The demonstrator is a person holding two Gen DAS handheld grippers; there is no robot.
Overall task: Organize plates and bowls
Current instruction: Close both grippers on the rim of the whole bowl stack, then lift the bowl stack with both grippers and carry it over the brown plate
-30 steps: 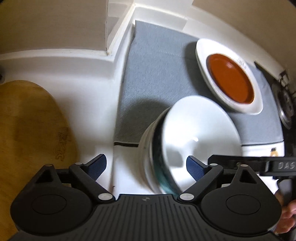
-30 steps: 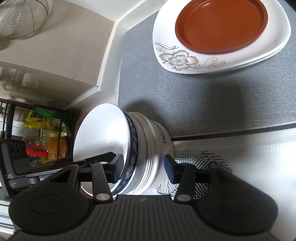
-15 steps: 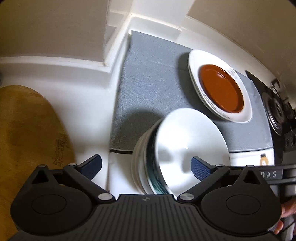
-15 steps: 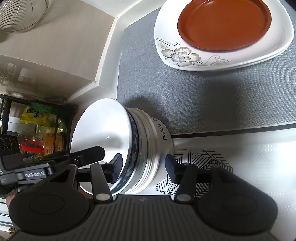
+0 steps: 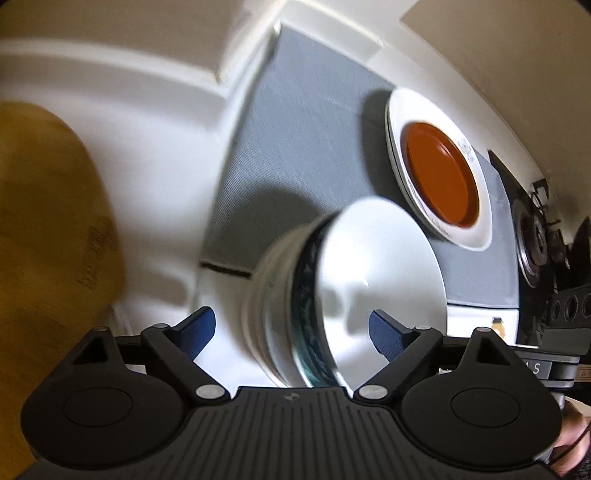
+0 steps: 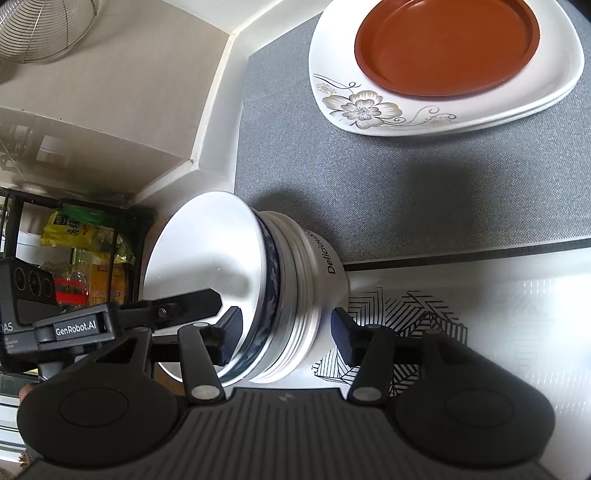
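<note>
A stack of nested bowls (image 6: 280, 295), white with one blue-patterned, is held between the fingers of my right gripper (image 6: 284, 332), which is shut on it and carries it tilted above the counter. In the left wrist view the same bowl stack (image 5: 332, 295) sits between the wide-open fingers of my left gripper (image 5: 291, 328), which does not grip it. A brown plate (image 6: 443, 44) lies on a white flowered plate (image 6: 369, 107) on the grey mat (image 6: 406, 184). The brown plate (image 5: 439, 181) also shows in the left wrist view.
A wooden board (image 5: 48, 229) lies at the left on the white counter (image 5: 147, 155). A stove burner (image 5: 532, 247) is at the right. A wire strainer (image 6: 40, 29) hangs at the upper left. A shelf with food packets (image 6: 81, 254) stands at the left.
The left gripper has drawn back and swung with blur; the bowl stack sits lower and nearer its fingers. The right gripper keeps hold of the stack and has shifted slightly.
</note>
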